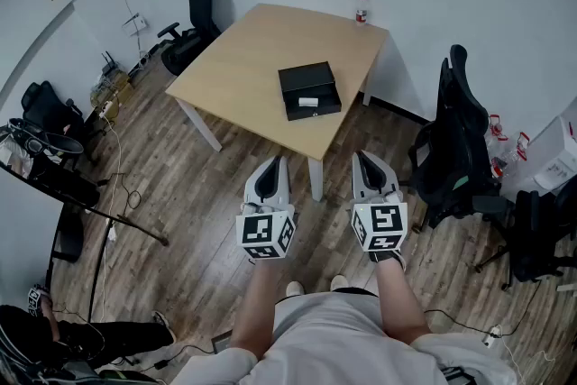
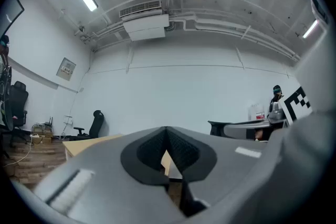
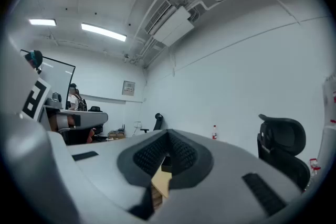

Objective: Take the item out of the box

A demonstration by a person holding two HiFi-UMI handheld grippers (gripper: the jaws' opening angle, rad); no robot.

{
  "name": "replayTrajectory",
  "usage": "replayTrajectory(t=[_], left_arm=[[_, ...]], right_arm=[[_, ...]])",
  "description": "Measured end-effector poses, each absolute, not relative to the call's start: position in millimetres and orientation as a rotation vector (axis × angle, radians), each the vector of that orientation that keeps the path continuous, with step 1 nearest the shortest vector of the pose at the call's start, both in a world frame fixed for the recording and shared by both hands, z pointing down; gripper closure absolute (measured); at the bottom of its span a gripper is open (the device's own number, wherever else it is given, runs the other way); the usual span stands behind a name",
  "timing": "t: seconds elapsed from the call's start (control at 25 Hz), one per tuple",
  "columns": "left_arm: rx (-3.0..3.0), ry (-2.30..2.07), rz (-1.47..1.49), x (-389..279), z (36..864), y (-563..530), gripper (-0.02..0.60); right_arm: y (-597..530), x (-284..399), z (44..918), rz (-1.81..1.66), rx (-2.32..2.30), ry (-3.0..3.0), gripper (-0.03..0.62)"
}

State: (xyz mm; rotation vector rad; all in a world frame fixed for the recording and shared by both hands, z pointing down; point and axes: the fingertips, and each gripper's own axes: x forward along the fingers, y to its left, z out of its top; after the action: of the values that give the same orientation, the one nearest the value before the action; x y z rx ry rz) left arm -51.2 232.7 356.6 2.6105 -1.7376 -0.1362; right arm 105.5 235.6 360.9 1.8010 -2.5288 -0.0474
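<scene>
The person is standing back from the table (image 1: 243, 68), and both grippers are hovering over the wood floor (image 1: 198, 194), well apart from it. The left gripper (image 1: 273, 163) is pointing ahead with its jaws pressed together and nothing between them. In the left gripper view (image 2: 167, 139) the dark pads are meeting along one line, with only a sliver of tabletop showing below. The right gripper (image 1: 364, 158) is sitting level beside it, jaws likewise closed tight on nothing; the right gripper view (image 3: 168, 140) is showing the pads touching.

The box (image 1: 309, 90) is lying on the table, black and flat, toward the near right edge, far from both grippers. A small white patch (image 1: 308, 101) is showing on its front part; whether that is the item, I cannot tell. A bottle (image 1: 361, 8) is standing upright at the far corner of the table. One black chair (image 1: 193, 12) is sitting beyond the table's left side, and another (image 1: 451, 149) is waiting to the right of the grippers.
</scene>
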Motion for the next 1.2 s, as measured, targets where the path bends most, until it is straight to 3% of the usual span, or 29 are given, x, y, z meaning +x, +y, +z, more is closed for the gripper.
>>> replayTrajectory(t=[0.36,0.76,1.2], left_arm=[[2.607,-1.758,-0.144,-10.0,351.4,238.0,0.574],[2.538,-1.813,-0.117,-9.1,366.5,239.5,0.574],[2.551,-1.762,-0.161,-9.2,378.7,145.7,0.574]], right_arm=[[238.7,142.6,356.5,-0.041,1.778,-2.591,0.582],[236.2,138.3,370.0,0.038,1.65,-2.714,0.582],[153.2,125.6,383.4,0.031,1.637,-2.702,0.582]])
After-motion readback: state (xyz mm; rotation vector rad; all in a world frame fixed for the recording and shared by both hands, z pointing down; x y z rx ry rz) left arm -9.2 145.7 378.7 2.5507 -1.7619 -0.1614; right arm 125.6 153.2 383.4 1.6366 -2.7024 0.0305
